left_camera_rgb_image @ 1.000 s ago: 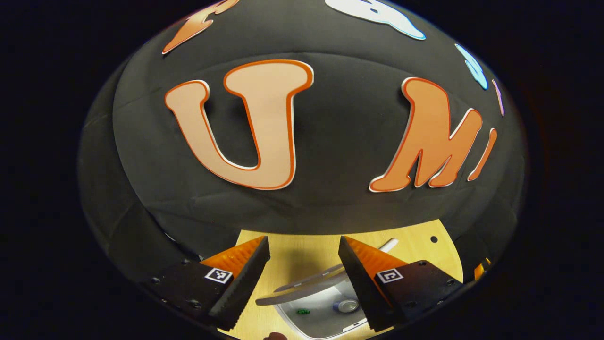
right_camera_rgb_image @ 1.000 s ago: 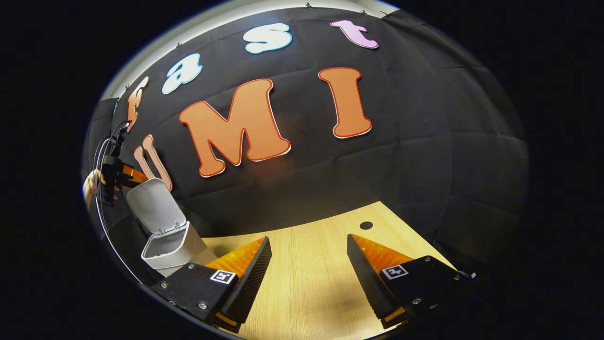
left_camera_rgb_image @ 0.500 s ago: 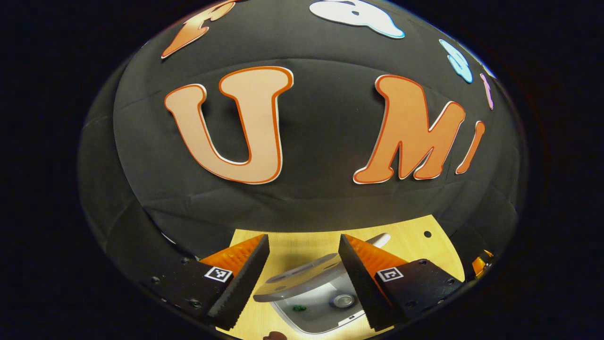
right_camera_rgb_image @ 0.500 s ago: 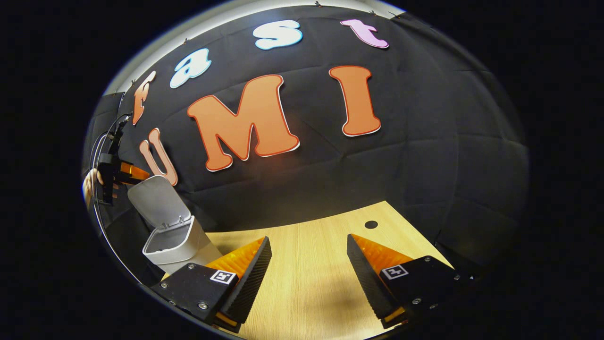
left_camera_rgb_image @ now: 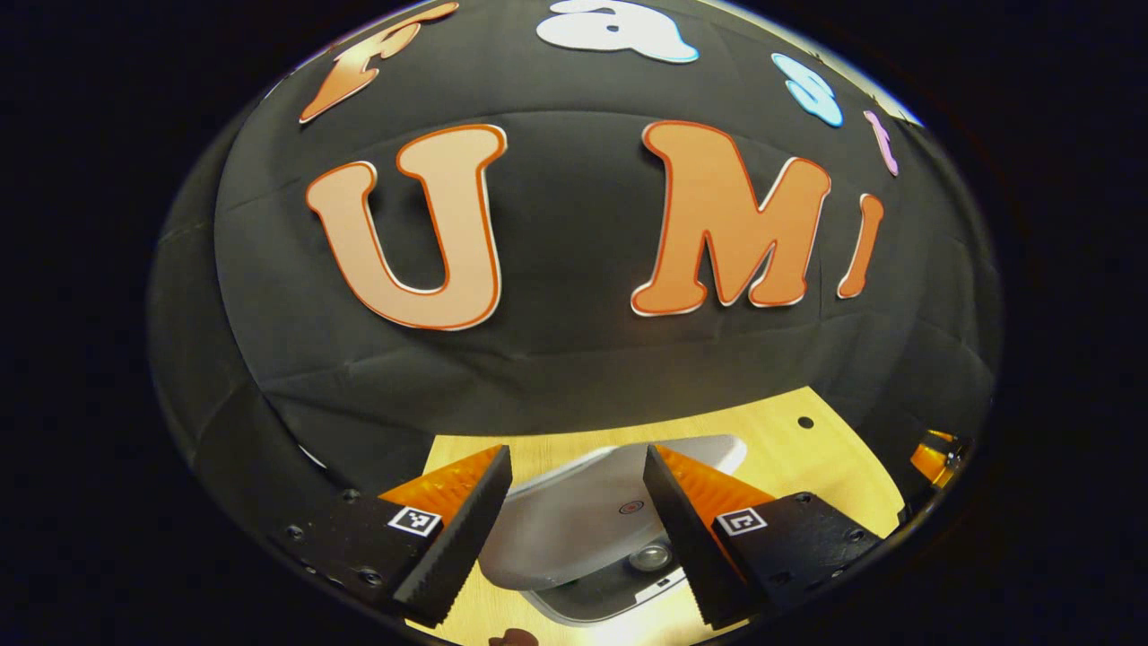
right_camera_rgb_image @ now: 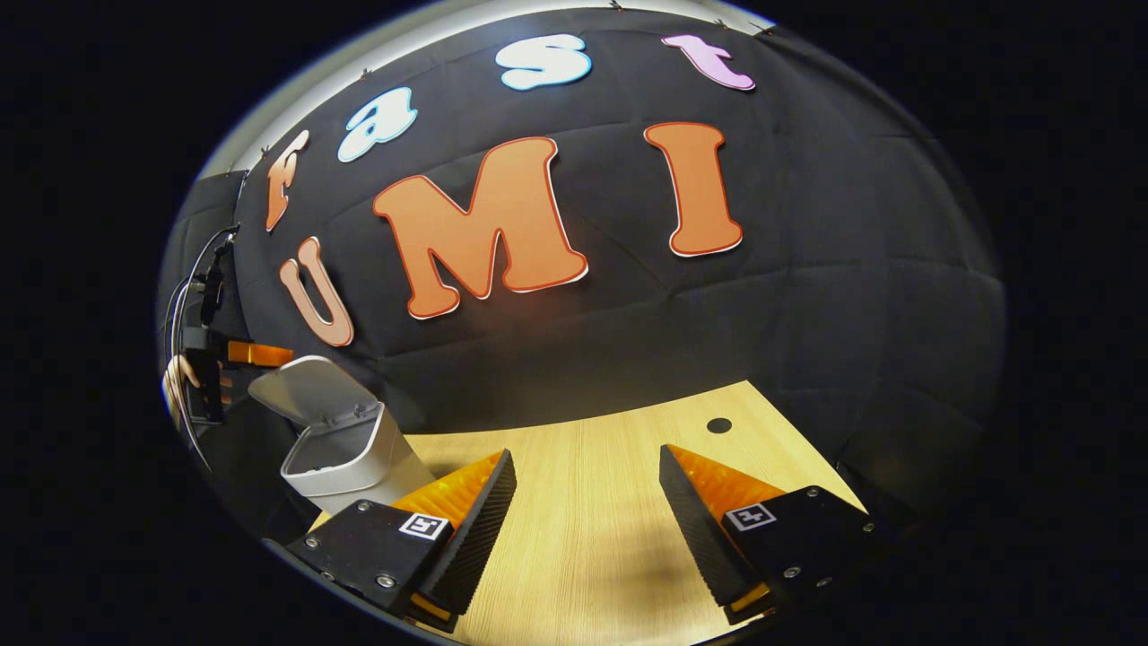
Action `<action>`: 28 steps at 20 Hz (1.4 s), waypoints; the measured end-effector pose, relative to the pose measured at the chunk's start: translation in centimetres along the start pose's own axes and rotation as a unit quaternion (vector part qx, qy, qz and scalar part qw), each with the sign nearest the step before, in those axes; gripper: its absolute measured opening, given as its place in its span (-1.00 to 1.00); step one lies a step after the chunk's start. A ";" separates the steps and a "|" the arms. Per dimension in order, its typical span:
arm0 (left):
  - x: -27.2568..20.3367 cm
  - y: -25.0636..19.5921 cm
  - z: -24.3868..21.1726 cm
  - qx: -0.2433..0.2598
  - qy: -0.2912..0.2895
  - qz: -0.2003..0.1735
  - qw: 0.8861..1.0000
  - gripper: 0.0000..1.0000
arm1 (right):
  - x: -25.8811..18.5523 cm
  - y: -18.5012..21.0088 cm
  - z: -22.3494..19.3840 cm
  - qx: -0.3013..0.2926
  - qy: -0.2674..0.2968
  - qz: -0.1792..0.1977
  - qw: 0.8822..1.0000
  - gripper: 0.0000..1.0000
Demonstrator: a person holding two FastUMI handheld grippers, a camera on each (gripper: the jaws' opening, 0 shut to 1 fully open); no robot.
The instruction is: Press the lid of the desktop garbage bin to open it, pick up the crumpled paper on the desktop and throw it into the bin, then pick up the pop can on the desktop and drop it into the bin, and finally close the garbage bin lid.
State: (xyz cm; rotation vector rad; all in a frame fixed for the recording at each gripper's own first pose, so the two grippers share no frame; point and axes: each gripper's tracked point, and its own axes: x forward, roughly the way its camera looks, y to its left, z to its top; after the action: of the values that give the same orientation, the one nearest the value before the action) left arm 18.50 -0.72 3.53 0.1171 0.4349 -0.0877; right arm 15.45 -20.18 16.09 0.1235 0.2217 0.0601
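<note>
The white desktop bin (right_camera_rgb_image: 359, 458) stands at the table's left end. Its lid (right_camera_rgb_image: 309, 393) is tilted about halfway down over the opening. In the left gripper view the lid (left_camera_rgb_image: 574, 525) lies between and below my fingers, and the pop can's top (left_camera_rgb_image: 650, 558) shows inside the bin under it. My left gripper (left_camera_rgb_image: 575, 453) is open and holds nothing. In the right gripper view the left gripper (right_camera_rgb_image: 256, 353), held by a hand (right_camera_rgb_image: 178, 381), hovers just behind the lid's raised edge; contact is unclear. My right gripper (right_camera_rgb_image: 586, 451) is open over bare table.
The light wooden table (right_camera_rgb_image: 610, 547) has a small dark hole (right_camera_rgb_image: 718, 425) near its far edge. The black booth wall rises right behind the table. A cable (right_camera_rgb_image: 184, 296) hangs by the left hand.
The lid has swung down from nearly upright to about half shut. The left gripper came down and forward with it. The right gripper barely moved.
</note>
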 end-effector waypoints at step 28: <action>2.2 -3.0 -12.9 -0.022 -0.085 0.002 0.996 0.92 | -0.1 1.0 -2.4 0.026 0.036 0.022 0.999 0.92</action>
State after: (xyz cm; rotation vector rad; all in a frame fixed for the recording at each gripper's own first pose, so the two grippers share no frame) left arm 14.77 -2.08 -9.32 0.0660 0.2671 -0.0836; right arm 14.75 -18.95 13.91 0.1778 0.2928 0.1026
